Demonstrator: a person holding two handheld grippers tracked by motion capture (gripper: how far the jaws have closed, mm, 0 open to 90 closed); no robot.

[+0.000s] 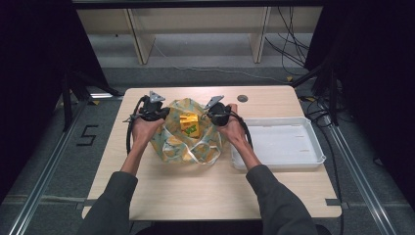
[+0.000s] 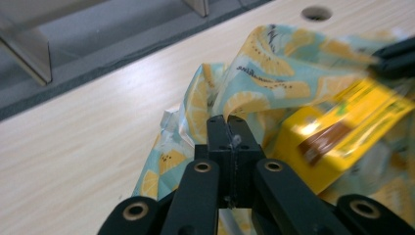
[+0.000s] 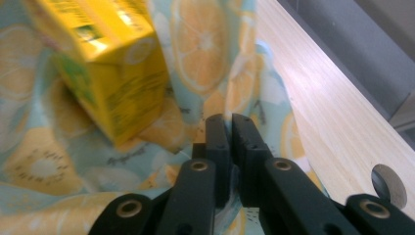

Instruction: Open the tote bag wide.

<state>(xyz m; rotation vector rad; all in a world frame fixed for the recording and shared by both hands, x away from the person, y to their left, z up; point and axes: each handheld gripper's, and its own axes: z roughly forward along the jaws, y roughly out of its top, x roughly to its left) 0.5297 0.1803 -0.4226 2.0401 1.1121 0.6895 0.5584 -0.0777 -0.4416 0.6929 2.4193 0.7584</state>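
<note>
One lemon-print bag [image 1: 188, 142], one yellow carton [image 1: 190, 124] inside it, one white tray [image 1: 288, 161], one table [image 1: 195, 191], two grippers: left gripper [image 1: 152, 111], right gripper [image 1: 218, 112].

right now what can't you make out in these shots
- Print on the yellow carton: motion-blurred in both gripper views, too small in the high view.
- Whether the left gripper pinches the lemon-print bag: its shut jaws cover the contact spot.
- Same for the right gripper: fabric lies under its jaws.
- Bag's bottom and other contents: hidden by folds and the carton.
- White tray: its floor is washed out in the high view.
</note>
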